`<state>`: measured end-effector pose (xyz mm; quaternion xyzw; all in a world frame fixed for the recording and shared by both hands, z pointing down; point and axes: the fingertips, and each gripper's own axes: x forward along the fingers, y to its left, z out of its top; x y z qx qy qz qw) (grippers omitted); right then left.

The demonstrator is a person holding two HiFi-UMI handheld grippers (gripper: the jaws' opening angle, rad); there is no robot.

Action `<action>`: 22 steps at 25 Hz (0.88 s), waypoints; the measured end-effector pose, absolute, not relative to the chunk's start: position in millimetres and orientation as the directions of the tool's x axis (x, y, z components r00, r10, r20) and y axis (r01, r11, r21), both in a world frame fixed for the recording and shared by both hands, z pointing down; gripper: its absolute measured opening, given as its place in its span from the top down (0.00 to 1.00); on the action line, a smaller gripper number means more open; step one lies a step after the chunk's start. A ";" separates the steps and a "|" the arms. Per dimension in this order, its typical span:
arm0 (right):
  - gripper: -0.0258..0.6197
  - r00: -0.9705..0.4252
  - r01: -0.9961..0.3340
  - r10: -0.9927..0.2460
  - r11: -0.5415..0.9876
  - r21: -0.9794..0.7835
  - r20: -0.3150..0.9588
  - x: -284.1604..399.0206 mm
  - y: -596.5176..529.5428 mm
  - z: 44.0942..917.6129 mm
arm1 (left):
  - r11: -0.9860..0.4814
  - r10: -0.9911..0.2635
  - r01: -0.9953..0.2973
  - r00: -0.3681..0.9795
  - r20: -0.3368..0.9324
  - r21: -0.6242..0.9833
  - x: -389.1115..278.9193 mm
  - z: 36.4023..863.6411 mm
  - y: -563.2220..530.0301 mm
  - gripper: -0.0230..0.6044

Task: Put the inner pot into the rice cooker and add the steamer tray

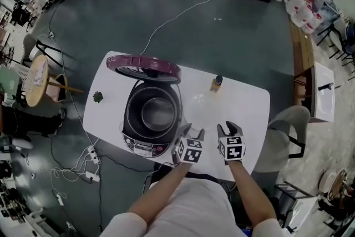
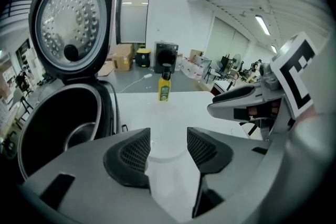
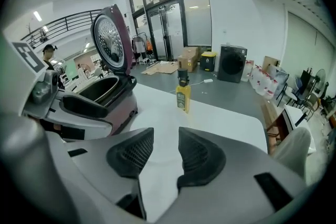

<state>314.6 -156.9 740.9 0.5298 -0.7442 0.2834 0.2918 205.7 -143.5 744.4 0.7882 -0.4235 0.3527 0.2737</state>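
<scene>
Bare white table (image 1: 244,105) ahead of left gripper (image 1: 192,130) and right gripper (image 1: 228,128): open lane, jaws of each apart with only tabletop showing between. Rice cooker (image 1: 151,119) just left of left gripper, mouth open upward; raised lid (image 1: 144,68) walls its far side. Small bottle (image 1: 216,83) upright ahead, well apart from tips. Grippers close side by side, little room between. Chair (image 1: 288,119) past table edge, right of right gripper.

- I see the rice cooker (image 1: 136,131), maroon with a dark rim, upright on the left half of the white table (image 1: 244,105).
- Its lid (image 1: 143,68) is swung fully open.
- Inner pot (image 1: 157,112): silvery metal, upright, inside the cooker.
</scene>
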 end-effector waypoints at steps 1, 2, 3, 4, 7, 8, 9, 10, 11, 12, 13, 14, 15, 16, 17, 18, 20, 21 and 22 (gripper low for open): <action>0.71 -0.269 -0.953 -0.616 0.280 -0.113 0.740 315.6 -158.1 746.6 | -0.477 -0.474 -0.869 0.382 0.794 0.134 204.8 751.6 -143.8 0.59; 0.71 -0.269 -0.953 -0.609 0.282 -0.114 0.746 316.5 -159.1 752.7 | -0.465 -0.473 -0.876 0.370 0.799 0.130 203.7 759.3 -144.1 0.59; 0.71 -0.270 -0.952 -0.601 0.285 -0.114 0.752 317.2 -159.8 759.1 | -0.453 -0.473 -0.883 0.358 0.805 0.127 202.6 767.2 -144.0 0.59; 0.71 -0.272 -0.951 -0.592 0.289 -0.115 0.759 318.0 -160.2 765.8 | -0.440 -0.470 -0.889 0.348 0.811 0.127 201.8 775.2 -143.8 0.59; 0.71 -0.272 -0.948 -0.564 0.295 -0.118 0.780 322.1 -162.1 786.8 | -0.391 -0.457 -0.909 0.327 0.827 0.143 200.8 798.5 -145.6 0.59; 0.71 -0.272 -0.948 -0.556 0.295 -0.119 0.785 323.7 -163.3 793.3 | -0.370 -0.452 -0.917 0.320 0.833 0.151 200.2 805.5 -147.2 0.59; 0.71 -0.271 -0.948 -0.550 0.294 -0.121 0.790 325.2 -164.7 799.2 | -0.346 -0.448 -0.925 0.311 0.838 0.158 199.1 812.0 -148.8 0.59; 0.71 -0.271 -0.948 -0.545 0.294 -0.122 0.794 326.4 -166.2 804.6 | -0.322 -0.445 -0.933 0.302 0.843 0.164 197.3 818.2 -150.1 0.59; 0.71 -0.270 -0.948 -0.540 0.293 -0.123 0.797 327.3 -167.3 810.0 | -0.297 -0.443 -0.940 0.292 0.848 0.169 195.1 824.4 -150.8 0.59; 0.71 -0.269 -0.948 -0.535 0.292 -0.124 0.801 328.1 -167.9 816.0 | -0.275 -0.440 -0.946 0.284 0.852 0.173 192.9 831.0 -150.8 0.59; 0.71 -0.268 -0.949 -0.529 0.291 -0.125 0.805 328.8 -168.4 822.1 | -0.254 -0.436 -0.951 0.276 0.857 0.177 191.0 838.0 -150.0 0.59; 0.71 -0.268 -0.948 -0.523 0.291 -0.126 0.809 329.3 -169.1 828.2 | -0.236 -0.431 -0.954 0.271 0.861 0.182 189.5 844.9 -149.0 0.59; 0.71 -0.268 -0.948 -0.518 0.291 -0.127 0.812 329.7 -170.5 834.1 | -0.220 -0.426 -0.957 0.267 0.864 0.188 188.4 851.5 -148.4 0.59; 0.71 -0.268 -0.948 -0.515 0.292 -0.128 0.814 330.0 -172.8 839.6 | -0.206 -0.422 -0.959 0.265 0.867 0.193 187.6 857.7 -148.3 0.59; 0.71 -0.268 -0.948 -0.513 0.292 -0.127 0.816 330.4 -175.9 844.8 | -0.193 -0.418 -0.961 0.264 0.869 0.198 187.0 863.3 -148.9 0.59; 0.71 -0.266 -0.949 -0.511 0.290 -0.127 0.817 331.1 -179.0 850.0 | -0.181 -0.415 -0.962 0.262 0.871 0.204 186.6 868.5 -149.8 0.59; 0.71 -0.258 -0.951 -0.504 0.283 -0.125 0.824 333.1 -184.1 860.8 | -0.157 -0.408 -0.964 0.260 0.875 0.213 185.7 877.3 -151.3 0.59; 0.70 -0.254 -0.952 -0.500 0.279 -0.124 0.828 333.7 -186.2 865.9 | -0.145 -0.405 -0.966 0.257 0.878 0.215 184.8 880.9 -152.1 0.59; 0.70 -0.252 -0.953 -0.496 0.275 -0.124 0.831 333.8 -188.4 870.8 | -0.135 -0.404 -0.967 0.252 0.879 0.215 183.7 884.2 -153.3 0.59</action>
